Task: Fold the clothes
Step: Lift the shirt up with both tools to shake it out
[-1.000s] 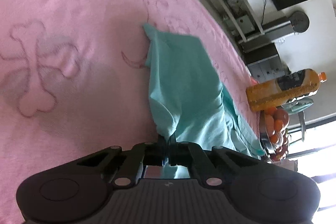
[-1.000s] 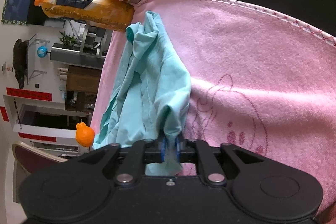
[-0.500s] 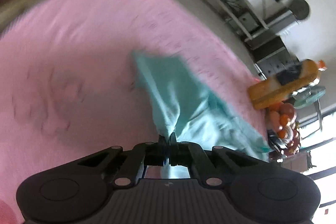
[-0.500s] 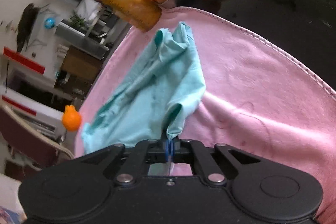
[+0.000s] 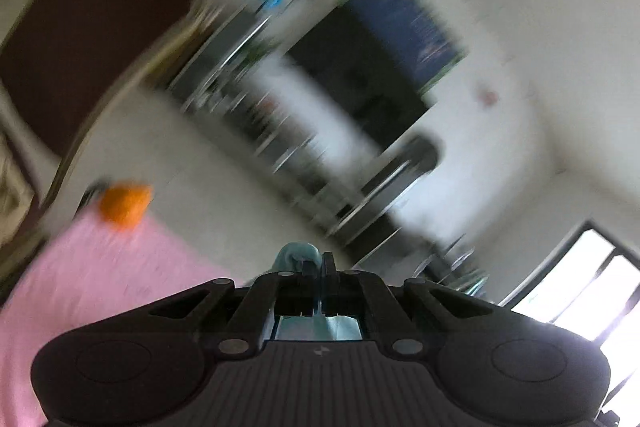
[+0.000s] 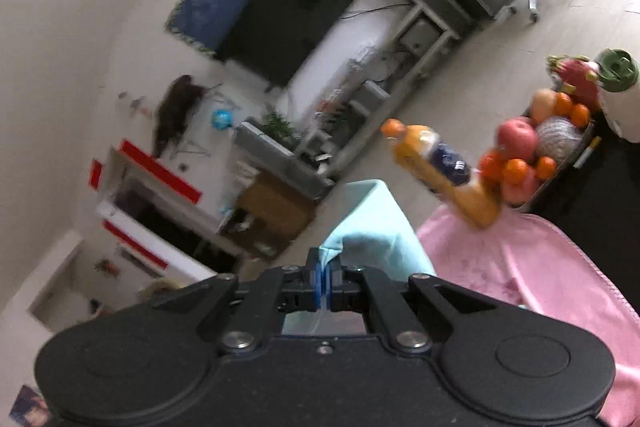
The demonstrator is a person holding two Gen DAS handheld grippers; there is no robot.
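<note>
A light teal garment (image 6: 374,227) hangs from both grippers, lifted off the pink blanket (image 6: 532,267). My right gripper (image 6: 325,277) is shut on one edge of it, and the cloth drapes up and over to the right of the fingers. My left gripper (image 5: 318,273) is shut on another edge; only a small bunch of teal cloth (image 5: 296,255) shows above its fingers. The left wrist view is blurred by motion. Most of the garment is hidden below the grippers.
An orange juice bottle (image 6: 444,171) and a tray of fruit (image 6: 540,151) stand at the blanket's far edge. An orange fruit (image 5: 124,205) lies at the blanket (image 5: 100,287) edge in the left wrist view. A dark chair back (image 5: 92,35), TV and shelves lie beyond.
Both grippers rose and tilted upward, lifting the teal garment off the blanket. The views swung from the blanket to the room beyond it.
</note>
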